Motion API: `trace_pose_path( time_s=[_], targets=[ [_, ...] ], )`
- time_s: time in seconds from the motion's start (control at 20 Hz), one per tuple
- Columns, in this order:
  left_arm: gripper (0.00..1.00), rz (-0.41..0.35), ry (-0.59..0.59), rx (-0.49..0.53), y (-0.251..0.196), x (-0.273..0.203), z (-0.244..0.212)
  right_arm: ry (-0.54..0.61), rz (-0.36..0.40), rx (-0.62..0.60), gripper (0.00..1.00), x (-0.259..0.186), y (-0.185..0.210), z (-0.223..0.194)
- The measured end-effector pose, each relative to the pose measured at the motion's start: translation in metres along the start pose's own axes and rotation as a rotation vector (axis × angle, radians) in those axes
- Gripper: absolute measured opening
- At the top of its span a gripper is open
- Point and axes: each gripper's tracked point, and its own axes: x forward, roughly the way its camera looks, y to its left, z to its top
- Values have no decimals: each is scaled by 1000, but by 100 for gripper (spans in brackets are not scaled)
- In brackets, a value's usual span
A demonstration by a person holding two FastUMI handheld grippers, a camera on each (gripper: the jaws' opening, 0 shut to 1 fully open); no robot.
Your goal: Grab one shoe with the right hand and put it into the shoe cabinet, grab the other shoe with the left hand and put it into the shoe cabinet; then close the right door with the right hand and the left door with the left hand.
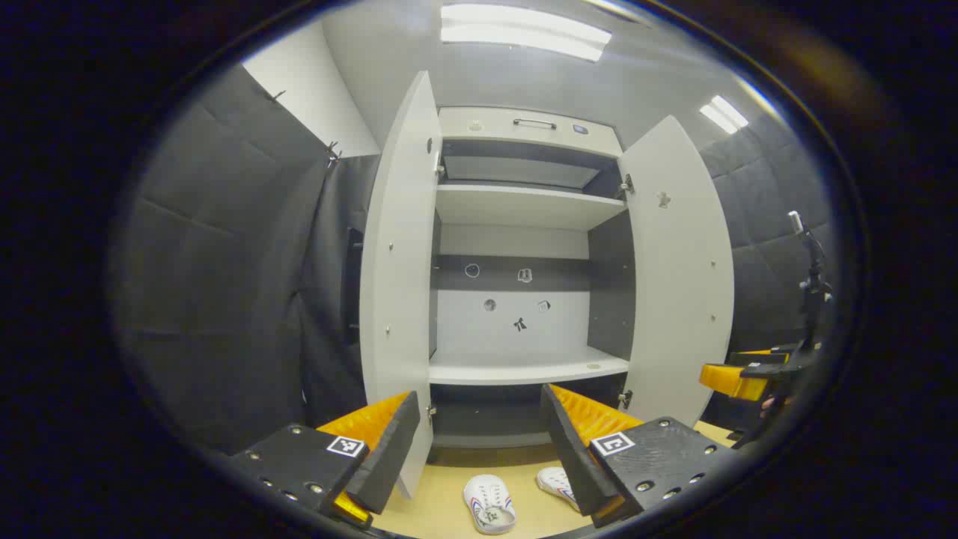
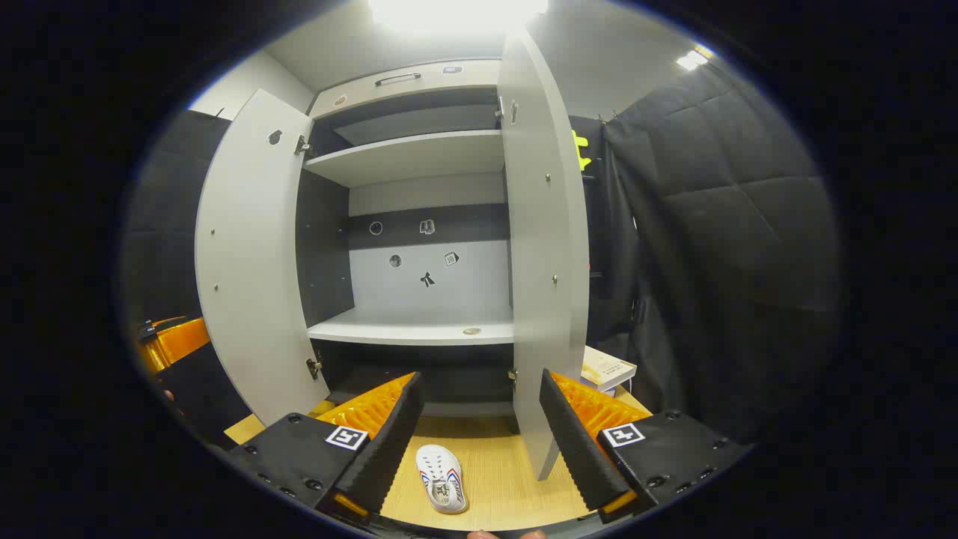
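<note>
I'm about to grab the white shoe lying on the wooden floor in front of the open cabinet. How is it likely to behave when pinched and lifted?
The white shoe looks small and low-cut, so probably light. Its upper looks soft, so it may squash between the fingers; the sole edge is likely firmer. Lying flat on its sole, it should slide rather than roll if nudged.

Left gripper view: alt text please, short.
An open shoe cabinet with both doors swung wide and bare shelves; two white shoes lie on the wooden floor before it, beyond the open left gripper.
</note>
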Motion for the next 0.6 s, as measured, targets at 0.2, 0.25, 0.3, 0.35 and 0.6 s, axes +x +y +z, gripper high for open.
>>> trace_pose_path(
  time_s=[0.2, 0.25, 0.3, 0.35, 0.6],
  targets=[
    [93, 5, 19, -5, 3, -5, -7, 19, 12, 3, 98, 6, 7, -7],
    [93, 4, 19, -4, 3, -6, -8, 27, 13, 4, 98, 9, 8, -10],
    [93, 2, 20, -1, 3, -7, -8, 36, 16, 8, 98, 10, 9, -13],
    [93, 2, 20, -1, 3, -8, -9, 44, 20, 14, 98, 11, 11, -15],
    [93, 10, 29, -13, 2, -16, -18, 56, 50, 20, 98, 20, 19, -12]
  ],
)
